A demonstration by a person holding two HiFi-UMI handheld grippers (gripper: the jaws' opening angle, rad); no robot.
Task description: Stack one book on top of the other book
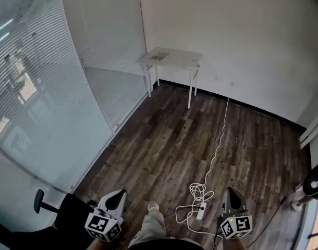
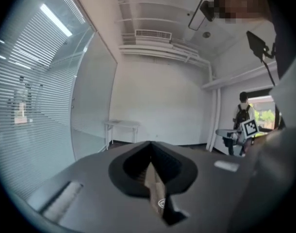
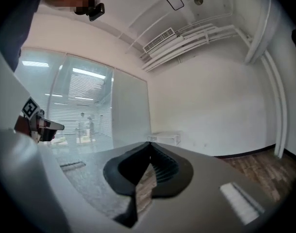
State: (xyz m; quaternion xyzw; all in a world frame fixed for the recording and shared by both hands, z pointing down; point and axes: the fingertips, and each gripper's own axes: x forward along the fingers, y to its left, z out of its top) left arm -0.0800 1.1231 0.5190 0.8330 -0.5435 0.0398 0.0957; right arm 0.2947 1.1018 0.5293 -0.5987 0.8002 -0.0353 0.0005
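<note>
While the small white table (image 1: 175,60) stands well apart across the wooden floor (image 1: 164,145), a flat pale thing on it, likely a book (image 1: 159,57), the left gripper (image 1: 116,196) and right gripper (image 1: 231,192) hang low, fingers pressed together on nothing. Stacking not yet begun; the next move calls for walking up and spreading the fingers.

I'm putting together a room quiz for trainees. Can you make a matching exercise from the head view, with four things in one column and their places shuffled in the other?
Things:
1. white table
2. power strip
3. black chair
4. white cable

Places:
A. lower left corner, beside the glass wall
B. running over the wooden floor from the far wall
C. standing against the far wall
D. on the floor at the bottom of the view, among coiled cable

Pairs: 1-C, 2-D, 3-A, 4-B
</note>
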